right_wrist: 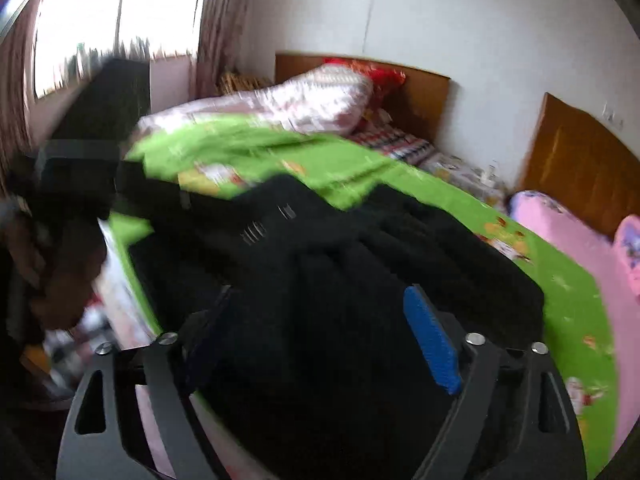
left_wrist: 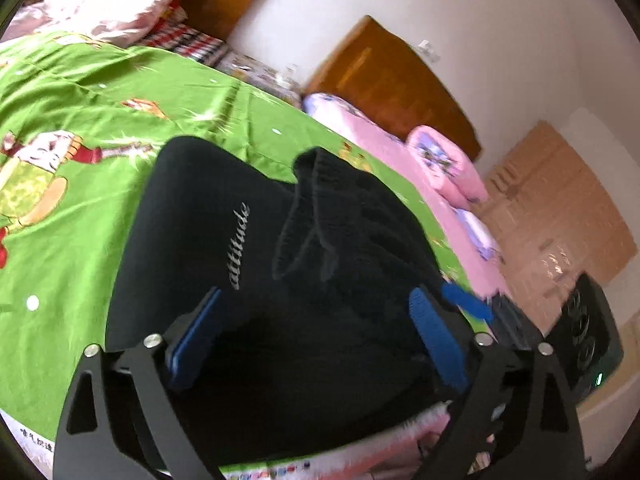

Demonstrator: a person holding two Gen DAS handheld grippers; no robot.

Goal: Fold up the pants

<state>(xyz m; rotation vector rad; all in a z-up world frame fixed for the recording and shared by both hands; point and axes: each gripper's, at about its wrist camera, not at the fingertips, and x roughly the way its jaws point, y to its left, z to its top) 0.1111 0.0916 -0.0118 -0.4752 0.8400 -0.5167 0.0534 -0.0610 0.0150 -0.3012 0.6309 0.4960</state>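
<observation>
Now, in the left wrist view, the black pants [left_wrist: 256, 264] lie folded on the green bedsheet [left_wrist: 80, 208]. The left gripper [left_wrist: 316, 332] stands wide open above them and holds nothing. In the right wrist view, the right gripper [right_wrist: 320, 344] is open too, over the bunched cloth near the sheet's edge, gripping nothing. The fabric looks soft, thick and light; I would pinch a folded edge.
</observation>
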